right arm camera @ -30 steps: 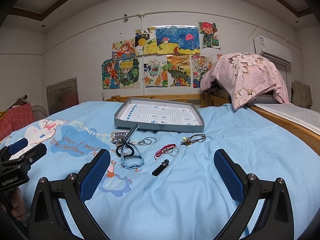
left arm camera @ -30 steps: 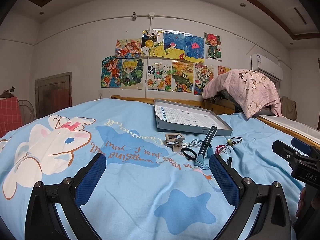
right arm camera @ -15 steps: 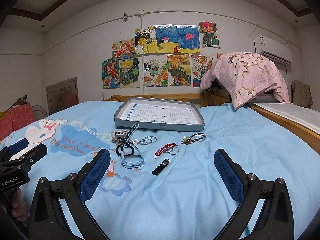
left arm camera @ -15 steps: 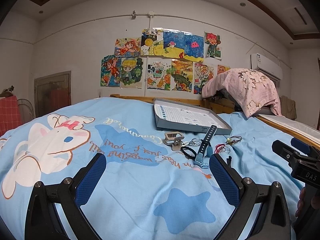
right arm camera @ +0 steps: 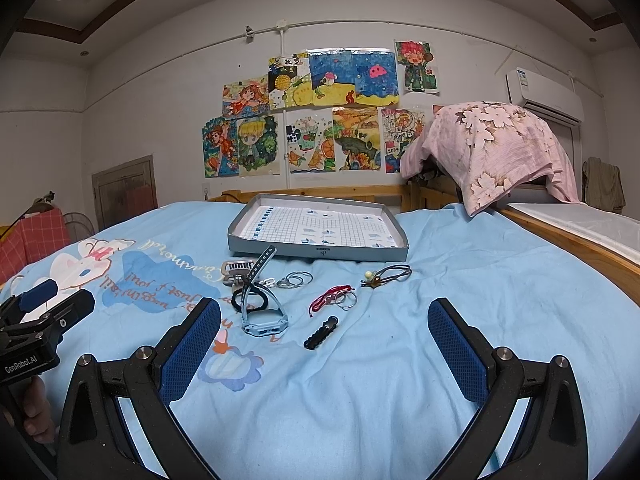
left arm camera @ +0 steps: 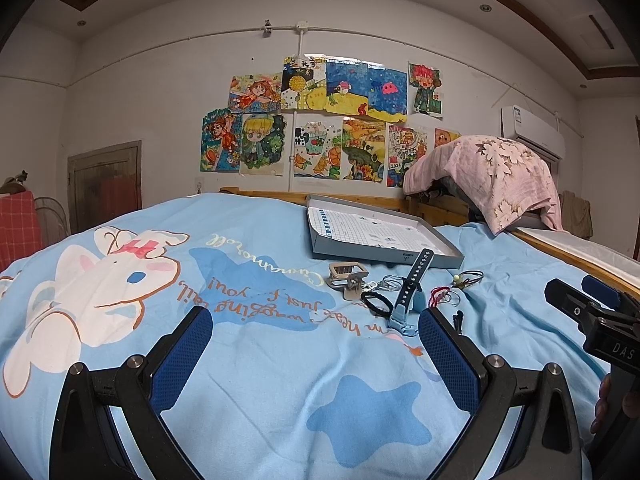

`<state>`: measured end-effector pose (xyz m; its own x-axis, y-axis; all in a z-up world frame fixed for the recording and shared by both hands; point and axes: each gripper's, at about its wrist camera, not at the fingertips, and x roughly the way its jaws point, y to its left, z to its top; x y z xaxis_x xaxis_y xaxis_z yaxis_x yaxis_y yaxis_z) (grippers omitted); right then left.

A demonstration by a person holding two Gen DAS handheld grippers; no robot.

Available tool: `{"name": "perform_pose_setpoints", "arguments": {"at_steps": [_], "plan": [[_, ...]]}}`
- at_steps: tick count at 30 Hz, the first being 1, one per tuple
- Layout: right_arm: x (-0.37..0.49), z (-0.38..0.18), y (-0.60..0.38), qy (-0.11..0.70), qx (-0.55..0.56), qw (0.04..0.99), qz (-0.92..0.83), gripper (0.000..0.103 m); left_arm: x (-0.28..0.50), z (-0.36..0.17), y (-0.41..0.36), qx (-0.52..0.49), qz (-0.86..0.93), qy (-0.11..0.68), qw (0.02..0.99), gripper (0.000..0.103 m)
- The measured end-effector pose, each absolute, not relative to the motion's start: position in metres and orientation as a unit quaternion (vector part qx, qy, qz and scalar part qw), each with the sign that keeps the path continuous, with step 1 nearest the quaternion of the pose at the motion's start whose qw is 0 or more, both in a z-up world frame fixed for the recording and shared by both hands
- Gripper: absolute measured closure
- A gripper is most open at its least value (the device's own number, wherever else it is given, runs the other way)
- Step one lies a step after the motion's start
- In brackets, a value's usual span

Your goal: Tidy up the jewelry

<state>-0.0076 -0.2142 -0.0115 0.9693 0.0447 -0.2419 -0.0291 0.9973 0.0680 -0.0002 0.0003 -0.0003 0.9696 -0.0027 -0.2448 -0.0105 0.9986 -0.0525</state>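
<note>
Several small jewelry pieces lie on the blue bedspread in front of a shallow grey tray (right arm camera: 248, 240), also seen in the left wrist view (left arm camera: 316, 240). They include a blue watch (right arm camera: 262, 318) (left arm camera: 406, 304), a black hair tie (right arm camera: 250, 300), a beige hair clip (right arm camera: 238, 270) (left arm camera: 346, 274), silver rings (right arm camera: 298, 279), a red cord (right arm camera: 330, 298), a beaded cord (right arm camera: 386, 276) and a black clip (right arm camera: 320, 333). My left gripper (left arm camera: 316, 352) is open and empty, short of the pile. My right gripper (right arm camera: 324, 348) is open and empty, just short of the black clip.
A wooden bed rail (right arm camera: 568, 236) runs along the right. A pink flowered cloth (right arm camera: 492, 152) covers a heap behind the tray. The blue bedspread (right arm camera: 480, 280) spreads wide on both sides of the pile.
Both grippers stay open. The left view has shifted very slightly; the jewelry has not moved.
</note>
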Motion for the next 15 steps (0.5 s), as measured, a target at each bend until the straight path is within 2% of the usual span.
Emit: {"name": "perform_pose_setpoints", "arguments": {"at_steps": [15], "plan": [[-0.0071,-0.0158,-0.2131,0.124,0.033,0.992,0.019,0.001,0.0001,-0.0004,0.0003,-0.027,0.002,0.124,0.992,0.000]]}}
